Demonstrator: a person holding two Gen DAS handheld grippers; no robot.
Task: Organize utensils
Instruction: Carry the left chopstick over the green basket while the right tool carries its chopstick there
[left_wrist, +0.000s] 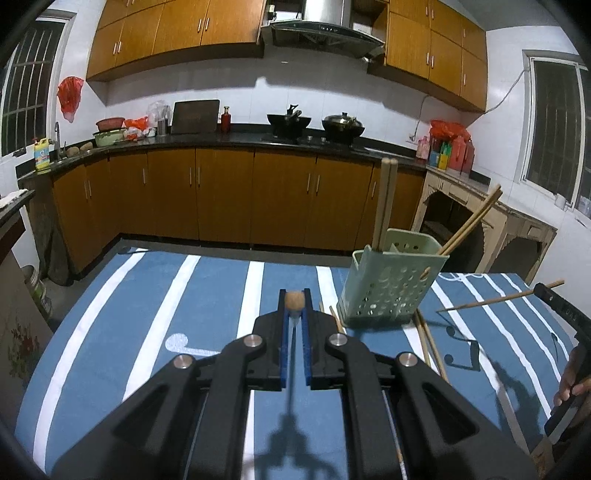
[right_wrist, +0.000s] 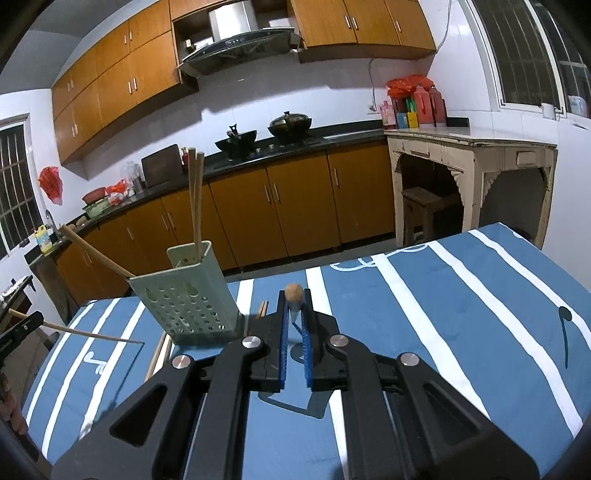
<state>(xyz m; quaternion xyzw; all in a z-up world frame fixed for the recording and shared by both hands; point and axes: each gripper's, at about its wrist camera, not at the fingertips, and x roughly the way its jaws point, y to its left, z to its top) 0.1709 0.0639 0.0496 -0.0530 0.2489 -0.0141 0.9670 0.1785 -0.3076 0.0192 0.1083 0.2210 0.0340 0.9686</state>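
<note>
Both grippers hang above the table with the blue, white-striped cloth (left_wrist: 207, 280), and each one has its jaws pinched tight on a single chopstick.

The left gripper (left_wrist: 294, 295) clamps a chopstick (left_wrist: 294, 300) seen end-on, its blunt wooden butt poking out between the blue pads while the thin shaft runs back down toward the cloth. The right gripper (right_wrist: 294, 293) holds its own chopstick (right_wrist: 293, 291) the same way, round end at the tips.

The pale green perforated utensil holder (left_wrist: 388, 284) stands upright on the cloth, right of the left gripper and left of the right one. Two chopsticks (left_wrist: 386, 199) stand nearly straight up in its far compartment; another pair (left_wrist: 471, 221) leans out over the right rim.

More loose chopsticks (left_wrist: 430, 343) lie flat on the cloth just beside the holder's base, on the near side.

Across the floor runs a black counter with woks (left_wrist: 289, 123) on the hob and brown wooden cabinets (left_wrist: 221, 192) beneath.
</note>
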